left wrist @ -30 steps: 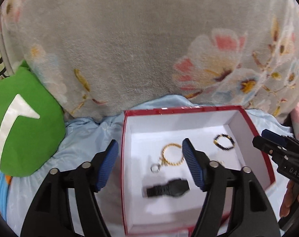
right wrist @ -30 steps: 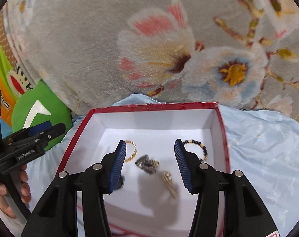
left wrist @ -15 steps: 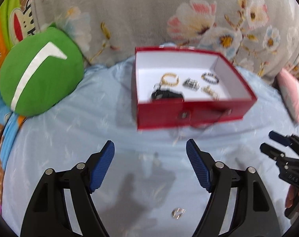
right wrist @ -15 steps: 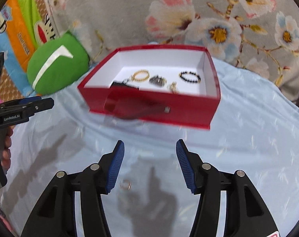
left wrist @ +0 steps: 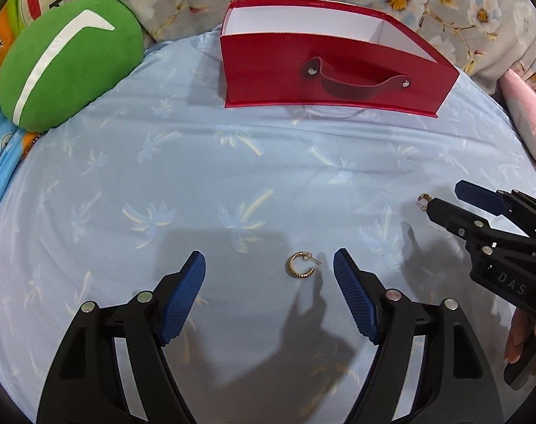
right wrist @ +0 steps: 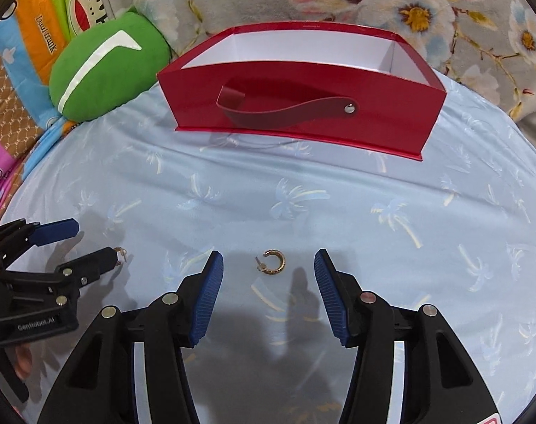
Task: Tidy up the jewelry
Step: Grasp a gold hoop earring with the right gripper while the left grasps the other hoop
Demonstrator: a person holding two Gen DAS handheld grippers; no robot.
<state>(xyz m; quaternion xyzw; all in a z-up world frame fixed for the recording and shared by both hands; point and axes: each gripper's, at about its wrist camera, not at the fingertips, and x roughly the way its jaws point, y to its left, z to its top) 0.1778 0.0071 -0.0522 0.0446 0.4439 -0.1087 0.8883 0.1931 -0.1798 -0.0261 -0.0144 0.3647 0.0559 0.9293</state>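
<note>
A: How do the jaws stand?

B: Both wide apart, holding nothing. The left gripper (left wrist: 269, 268) has a gold earring (left wrist: 299, 265) lying on the sheet (left wrist: 232, 176) between its pads, nearer the right one, touching neither.

A: And the right gripper (right wrist: 268, 268)?

B: The same: a second earring (right wrist: 273, 263) lies on the sheet between its blue pads (right wrist: 330, 282), clear of both.

A: Are the two near each other?

B: Side by side. Each gripper shows at the edge of the other's view, with the other earring at its fingertip.

A: Farther out?

B: A red box (left wrist: 324, 67) with a strap handle (left wrist: 356, 84) stands well beyond, its inside hidden. A green cushion (left wrist: 66, 60) lies to its left.
</note>
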